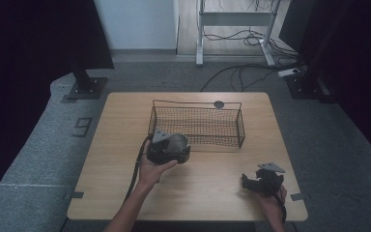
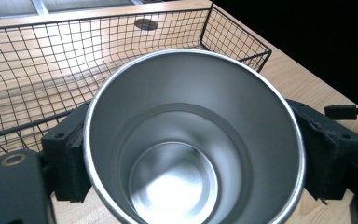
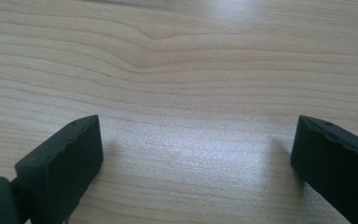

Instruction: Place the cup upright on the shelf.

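A pale wooden surface (image 1: 207, 179) stands on grey carpet, with a black wire basket (image 1: 196, 124) toward its far middle. The left claw (image 1: 170, 150) is clamped around a steel cup (image 2: 193, 140) just in front of the basket's near left corner, the cup's open mouth facing the camera. The right claw (image 1: 261, 181) sits near the right front edge, jaws spread wide over bare wood

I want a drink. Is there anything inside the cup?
No, the cup between the left gripper's fingers shows a bare shiny bottom.
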